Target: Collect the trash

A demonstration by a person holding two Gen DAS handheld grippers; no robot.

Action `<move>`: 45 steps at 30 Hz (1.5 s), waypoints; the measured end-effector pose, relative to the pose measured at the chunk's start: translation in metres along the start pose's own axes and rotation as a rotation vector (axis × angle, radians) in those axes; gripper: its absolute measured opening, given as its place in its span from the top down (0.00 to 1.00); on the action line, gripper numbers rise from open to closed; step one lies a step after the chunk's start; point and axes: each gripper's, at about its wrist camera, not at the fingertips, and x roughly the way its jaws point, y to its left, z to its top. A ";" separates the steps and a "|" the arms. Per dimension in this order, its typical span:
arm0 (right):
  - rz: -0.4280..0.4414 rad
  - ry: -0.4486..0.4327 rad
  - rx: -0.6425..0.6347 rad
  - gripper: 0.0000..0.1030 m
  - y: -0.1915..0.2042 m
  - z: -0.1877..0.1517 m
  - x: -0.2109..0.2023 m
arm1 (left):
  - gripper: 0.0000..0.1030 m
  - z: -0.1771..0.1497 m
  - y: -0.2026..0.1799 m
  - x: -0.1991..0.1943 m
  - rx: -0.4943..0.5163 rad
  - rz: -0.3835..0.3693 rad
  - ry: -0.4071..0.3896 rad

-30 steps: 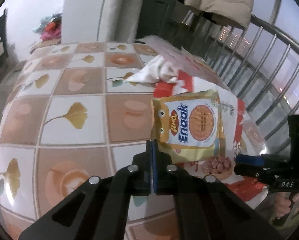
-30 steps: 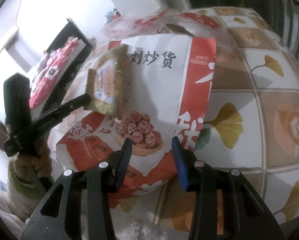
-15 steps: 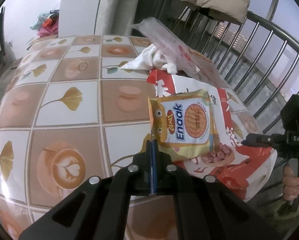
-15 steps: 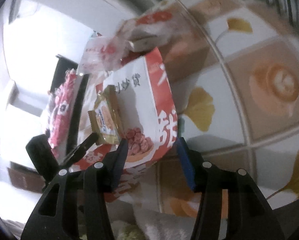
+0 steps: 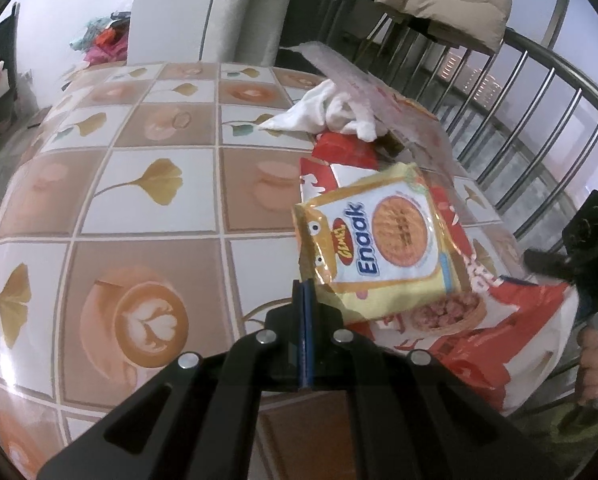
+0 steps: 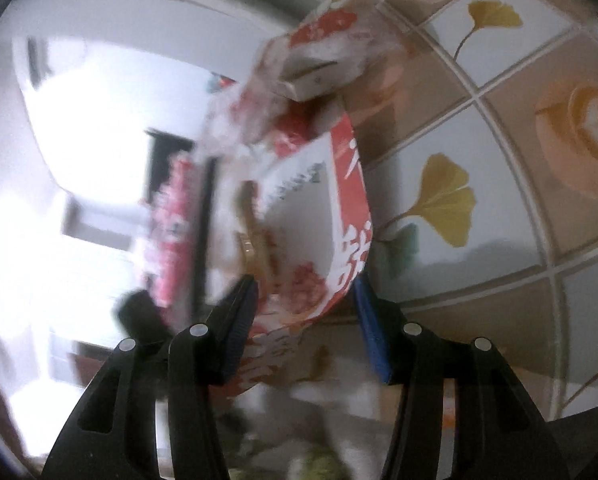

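Yellow Enaak snack packet (image 5: 383,248) was pinched at its lower left corner by the left gripper (image 5: 303,292), fingers pressed together on the foil. Packet hung above a large red-and-white snack bag (image 5: 487,320) lying at the table (image 5: 139,200) edge. Right gripper (image 6: 305,308) fingers stood wide, straddling the near end of that bag (image 6: 319,216) without clamping it; this view was motion-blurred. White crumpled cloth (image 5: 323,112) lay on the table beyond the bag, beside a clear plastic wrapper (image 5: 379,92)
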 end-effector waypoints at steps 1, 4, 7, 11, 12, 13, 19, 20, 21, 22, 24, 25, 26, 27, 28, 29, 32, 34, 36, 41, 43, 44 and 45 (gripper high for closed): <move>0.029 0.004 0.019 0.53 -0.003 0.000 -0.001 | 1.00 0.000 0.000 0.000 0.001 -0.001 0.000; -0.029 0.000 0.018 0.54 -0.004 0.001 0.000 | 1.00 -0.002 -0.004 0.000 0.038 0.020 -0.008; -0.071 0.023 0.023 0.54 -0.002 -0.002 0.008 | 1.00 -0.003 -0.009 0.000 0.066 0.040 -0.011; -0.082 0.050 0.050 0.54 -0.004 -0.005 0.014 | 1.00 -0.003 -0.008 0.000 0.070 0.037 -0.012; -0.079 0.060 0.057 0.54 -0.004 -0.005 0.015 | 1.00 -0.003 -0.008 0.000 0.070 0.036 -0.013; -0.078 0.069 0.059 0.54 -0.004 -0.005 0.016 | 1.00 -0.003 -0.008 0.001 0.070 0.036 -0.014; -0.090 0.072 0.074 0.69 -0.005 0.001 0.023 | 1.00 -0.002 -0.006 0.002 0.055 0.025 -0.016; -0.087 0.066 0.080 0.71 -0.006 0.001 0.023 | 1.00 -0.002 -0.006 0.002 0.053 0.024 -0.017; -0.086 0.063 0.084 0.80 -0.007 0.000 0.020 | 1.00 -0.002 -0.006 0.002 0.052 0.022 -0.017; -0.088 0.061 0.088 0.82 -0.009 -0.001 0.017 | 1.00 -0.002 -0.006 0.001 0.049 0.019 -0.017; -0.066 0.056 0.104 0.94 -0.011 -0.002 0.014 | 1.00 -0.001 -0.005 -0.002 0.047 0.014 -0.019; -0.053 0.056 0.108 0.94 -0.011 -0.003 0.011 | 1.00 0.000 -0.005 -0.004 0.046 0.012 -0.023; -0.041 0.051 0.108 0.95 -0.010 -0.004 0.010 | 1.00 0.001 -0.005 -0.008 0.045 0.007 -0.030; -0.044 0.042 0.100 0.95 -0.009 -0.005 0.007 | 1.00 0.001 -0.004 -0.010 0.045 0.002 -0.035; -0.048 0.035 0.096 0.95 -0.008 -0.006 0.005 | 1.00 0.002 -0.004 -0.014 0.042 -0.006 -0.042; -0.046 0.029 0.096 0.95 -0.008 -0.007 0.003 | 1.00 0.003 -0.004 -0.017 0.039 -0.016 -0.047; -0.033 0.013 0.107 0.96 -0.009 -0.012 -0.003 | 1.00 0.006 -0.005 -0.029 0.038 -0.050 -0.065; -0.029 0.003 0.110 0.96 -0.011 -0.016 -0.007 | 1.00 0.008 -0.008 -0.038 0.041 -0.061 -0.075; -0.024 -0.009 0.113 0.97 -0.022 -0.021 -0.022 | 1.00 0.010 -0.011 -0.046 0.047 -0.068 -0.086; -0.015 -0.047 0.121 0.97 -0.032 -0.029 -0.043 | 1.00 0.018 -0.023 -0.073 0.076 -0.072 -0.140; -0.017 -0.062 0.117 0.97 -0.034 -0.031 -0.051 | 1.00 0.021 -0.028 -0.080 0.082 -0.080 -0.155; -0.017 -0.072 0.117 0.97 -0.034 -0.032 -0.054 | 1.00 0.022 -0.030 -0.082 0.085 -0.082 -0.160; -0.015 -0.084 0.119 0.97 -0.034 -0.033 -0.057 | 1.00 0.024 -0.033 -0.084 0.090 -0.084 -0.166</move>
